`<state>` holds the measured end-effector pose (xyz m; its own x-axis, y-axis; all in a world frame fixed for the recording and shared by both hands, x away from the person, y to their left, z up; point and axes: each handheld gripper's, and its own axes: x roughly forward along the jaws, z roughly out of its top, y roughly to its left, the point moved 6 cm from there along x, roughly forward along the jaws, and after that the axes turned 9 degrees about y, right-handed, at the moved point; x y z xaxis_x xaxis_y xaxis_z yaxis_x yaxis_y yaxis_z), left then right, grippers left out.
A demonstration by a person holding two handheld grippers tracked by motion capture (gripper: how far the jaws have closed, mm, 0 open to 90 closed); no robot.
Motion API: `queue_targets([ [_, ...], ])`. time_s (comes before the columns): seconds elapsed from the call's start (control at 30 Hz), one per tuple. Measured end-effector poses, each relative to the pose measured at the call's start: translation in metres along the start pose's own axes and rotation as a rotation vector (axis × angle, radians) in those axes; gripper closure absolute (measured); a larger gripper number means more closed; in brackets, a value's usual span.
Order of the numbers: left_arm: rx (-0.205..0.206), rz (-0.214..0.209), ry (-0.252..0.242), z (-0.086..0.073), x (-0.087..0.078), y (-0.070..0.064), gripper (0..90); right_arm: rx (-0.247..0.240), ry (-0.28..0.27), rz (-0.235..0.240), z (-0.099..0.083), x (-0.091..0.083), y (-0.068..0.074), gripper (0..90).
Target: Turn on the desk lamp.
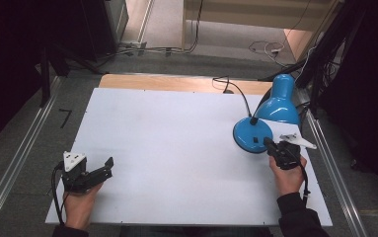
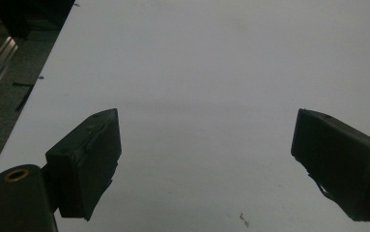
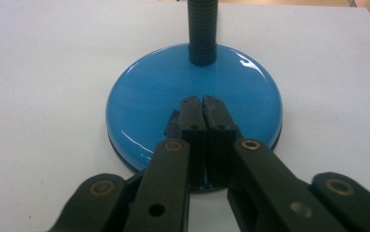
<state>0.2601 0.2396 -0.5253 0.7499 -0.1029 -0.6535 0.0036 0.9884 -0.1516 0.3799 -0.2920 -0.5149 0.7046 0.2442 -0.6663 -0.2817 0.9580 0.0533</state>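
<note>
Pressed together, the right gripper (image 3: pixel 203 104) jaws are hovering over the blue desk lamp's (image 1: pixel 270 116) round base (image 3: pixel 144 111), at four o'clock on the white table (image 1: pixel 176 148). At eight o'clock, the left gripper (image 1: pixel 108 165) is gaping wide, holding nothing.

The left gripper (image 2: pixel 206 159) hangs over the white table (image 2: pixel 211 72), its two black jaws spread wide with nothing between them. A grey floor strip (image 2: pixel 8 82), perhaps with a metal rail, runs along the table's edge.
</note>
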Motion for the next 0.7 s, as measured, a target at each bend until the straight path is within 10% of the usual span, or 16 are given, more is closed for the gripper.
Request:
queue_targets([
  [0.7, -0.002, -0.001, 0.002, 0.0, 0.001, 0.001, 10.9, 0.0, 0.022, 0.001, 0.005, 0.022, 0.007, 87.6],
])
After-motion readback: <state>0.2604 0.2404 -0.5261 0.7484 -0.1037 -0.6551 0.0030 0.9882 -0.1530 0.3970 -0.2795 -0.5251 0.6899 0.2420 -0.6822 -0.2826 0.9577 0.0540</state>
